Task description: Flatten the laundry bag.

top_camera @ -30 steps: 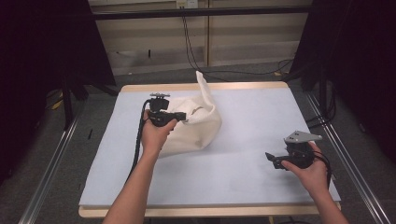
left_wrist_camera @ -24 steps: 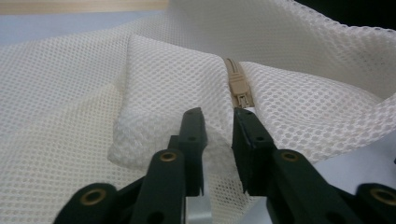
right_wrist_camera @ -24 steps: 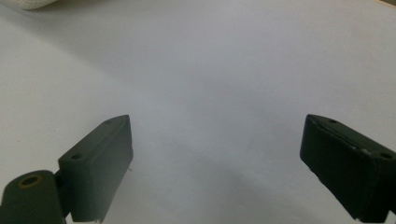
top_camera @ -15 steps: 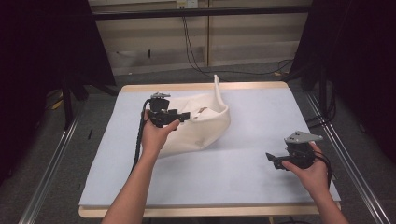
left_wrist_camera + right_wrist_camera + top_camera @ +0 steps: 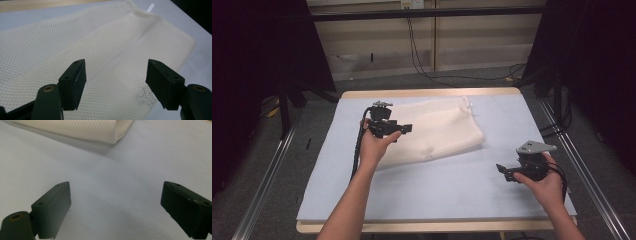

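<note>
Mesh bag [image 5: 437, 132] now flat, released.

mesh bag [image 5: 432, 132] blocking far half, near mat [image 5: 437, 190] seemingly open

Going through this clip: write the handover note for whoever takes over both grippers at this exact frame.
Left gripper: open, jaws have just been opening, nothing between them; it hovers over the mesh bag.
Right gripper: open, holding nothing, above bare mat at the right.
Mesh bag: released, lying spread flat on the far middle of the mat, small white tag at its far end.
Done: bag laid out flat.
Left: probably smoothing or folding it; neither gripper has a grip.
</note>
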`<state>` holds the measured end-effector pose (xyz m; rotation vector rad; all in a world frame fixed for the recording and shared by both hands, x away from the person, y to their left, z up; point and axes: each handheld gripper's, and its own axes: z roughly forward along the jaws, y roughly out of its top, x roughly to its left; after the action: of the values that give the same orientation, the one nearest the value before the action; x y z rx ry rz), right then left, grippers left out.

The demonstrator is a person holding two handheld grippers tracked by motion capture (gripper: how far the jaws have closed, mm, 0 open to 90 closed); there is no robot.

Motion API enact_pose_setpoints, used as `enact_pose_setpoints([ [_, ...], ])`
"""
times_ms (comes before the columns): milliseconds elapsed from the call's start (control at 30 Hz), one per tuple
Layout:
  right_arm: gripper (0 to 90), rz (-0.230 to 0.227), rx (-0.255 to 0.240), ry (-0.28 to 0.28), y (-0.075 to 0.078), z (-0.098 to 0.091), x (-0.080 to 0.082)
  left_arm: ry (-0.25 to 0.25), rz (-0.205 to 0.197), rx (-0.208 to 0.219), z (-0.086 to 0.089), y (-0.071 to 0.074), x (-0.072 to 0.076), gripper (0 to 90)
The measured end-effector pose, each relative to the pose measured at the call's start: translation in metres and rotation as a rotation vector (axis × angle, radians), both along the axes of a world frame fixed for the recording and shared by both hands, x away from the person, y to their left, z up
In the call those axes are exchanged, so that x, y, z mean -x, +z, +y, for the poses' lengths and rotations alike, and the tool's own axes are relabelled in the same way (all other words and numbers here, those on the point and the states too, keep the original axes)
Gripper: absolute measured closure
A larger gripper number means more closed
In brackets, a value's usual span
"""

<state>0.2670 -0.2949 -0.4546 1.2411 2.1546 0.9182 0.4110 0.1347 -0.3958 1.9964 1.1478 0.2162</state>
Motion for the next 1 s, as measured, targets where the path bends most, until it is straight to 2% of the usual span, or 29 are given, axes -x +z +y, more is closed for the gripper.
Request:
enact_pose_setpoints([
  [367, 9.1, 0.001, -0.003, 0.003, 0.0, 0.0, 0.001, 0.068, 0.016, -0.063, 0.026, -0.005, -0.005, 31.4],
  [500, 9.1, -0.007, 0.008, 0.009, 0.0, 0.0, 0.0, 0.077, 0.013, -0.114, 0.035, -0.008, -0.007, 31.4],
  [533, 9.1, -0.008, 0.009, 0.01, 0.0, 0.0, 0.0, 0.082, 0.007, -0.117, 0.037, -0.009, -0.006, 31.5],
  [600, 9.1, -0.004, 0.004, 0.008, 0.0, 0.0, 0.0, 0.101, -0.017, -0.091, 0.042, -0.012, -0.005, 34.1],
  [633, 9.1, -0.004, 0.003, 0.011, -0.001, 0.0, 0.0, 0.108, -0.01, -0.077, 0.044, -0.014, -0.005, 34.9],
  [667, 9.2, -0.009, 0.003, 0.007, -0.001, 0.0, 0.0, 0.114, 0.0, -0.078, 0.047, -0.016, -0.006, 34.7],
  [700, 9.2, -0.01, 0.004, 0.009, -0.001, 0.0, 0.0, 0.104, 0.008, -0.127, 0.05, -0.017, -0.007, 34.5],
  [800, 9.2, -0.007, 0.002, 0.002, 0.0, 0.001, 0.0, 0.123, 0.006, -0.126, 0.056, -0.02, -0.008, 34.1],
  [867, 9.2, -0.004, -0.001, 0.007, -0.001, 0.002, 0.0, 0.146, -0.033, -0.116, 0.06, -0.022, -0.008, 35.1],
  [967, 9.2, -0.004, -0.006, 0.009, -0.001, 0.002, -0.001, 0.174, -0.011, -0.142, 0.069, -0.026, -0.009, 36.0],
  [1000, 9.3, -0.004, -0.007, 0.01, -0.001, 0.002, -0.001, 0.191, 0.005, -0.134, 0.071, -0.027, -0.01, 37.1],
])
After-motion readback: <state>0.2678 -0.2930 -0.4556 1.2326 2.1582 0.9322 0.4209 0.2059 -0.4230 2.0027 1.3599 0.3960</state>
